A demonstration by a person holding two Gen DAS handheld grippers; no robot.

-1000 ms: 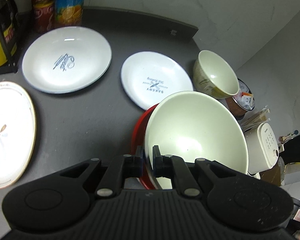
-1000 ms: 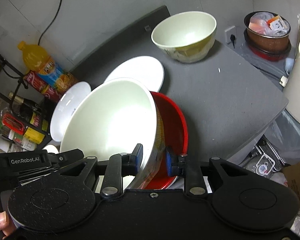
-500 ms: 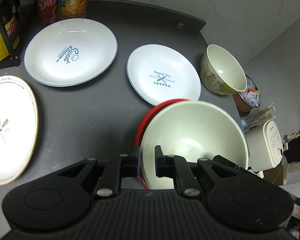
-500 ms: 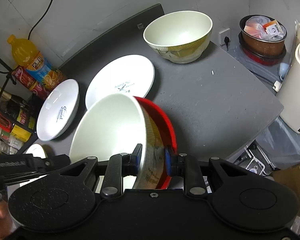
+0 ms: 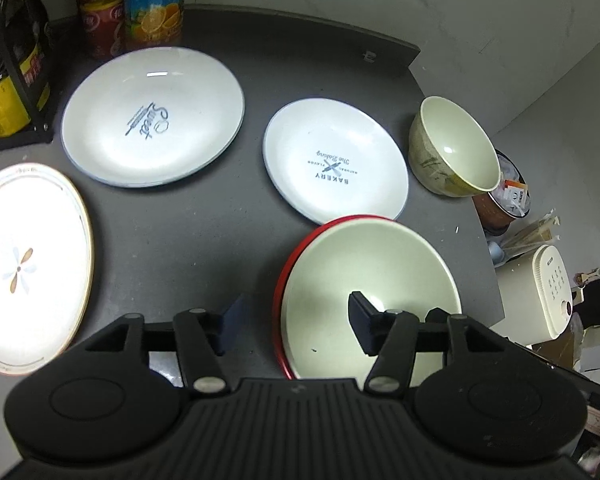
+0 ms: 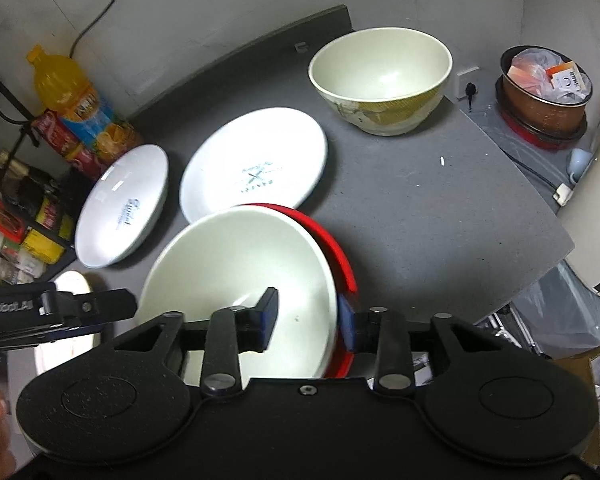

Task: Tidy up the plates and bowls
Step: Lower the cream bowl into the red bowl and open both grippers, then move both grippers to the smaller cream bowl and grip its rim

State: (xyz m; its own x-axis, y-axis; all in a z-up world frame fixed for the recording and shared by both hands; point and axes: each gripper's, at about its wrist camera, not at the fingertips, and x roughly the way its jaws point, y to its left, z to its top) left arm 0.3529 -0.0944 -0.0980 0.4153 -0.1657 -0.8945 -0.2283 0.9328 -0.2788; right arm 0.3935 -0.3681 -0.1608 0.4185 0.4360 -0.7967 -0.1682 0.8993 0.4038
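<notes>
The left gripper (image 5: 296, 320) gaped wide, holding nothing; the right gripper (image 6: 306, 318) stood part open astride the bowl's (image 6: 236, 280) rim, unclamped.

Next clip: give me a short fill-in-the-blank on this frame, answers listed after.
1. The cream bowl sits inside a ____ bowl.
2. The left gripper is ____.
3. The smaller white plate is printed with the word ____.
4. The second cream bowl stands at the table's far ____.

Answers: red; open; BAKERY; corner
</notes>
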